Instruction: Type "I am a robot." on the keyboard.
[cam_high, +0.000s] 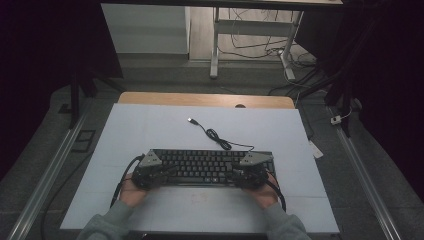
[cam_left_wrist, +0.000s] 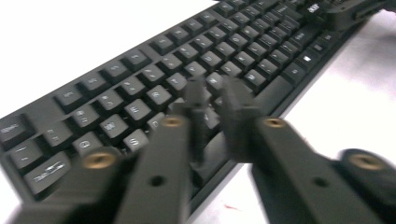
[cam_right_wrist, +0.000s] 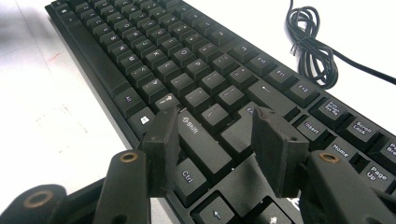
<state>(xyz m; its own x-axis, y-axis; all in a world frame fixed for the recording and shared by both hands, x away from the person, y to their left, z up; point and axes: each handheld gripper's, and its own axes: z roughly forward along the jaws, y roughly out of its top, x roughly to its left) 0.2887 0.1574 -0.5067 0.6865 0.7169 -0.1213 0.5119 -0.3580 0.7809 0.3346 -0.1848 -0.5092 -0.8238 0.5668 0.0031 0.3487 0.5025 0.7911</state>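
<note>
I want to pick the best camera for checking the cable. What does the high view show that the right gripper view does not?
The high view takes in the whole table, the cable's plug end, both hands and the left gripper at the keyboard's left end. The right gripper view adds close detail: legible keys such as Shift, and the right gripper with its jaws apart over that corner, nothing between them. Both show the keyboard and the coiled cable.
</note>
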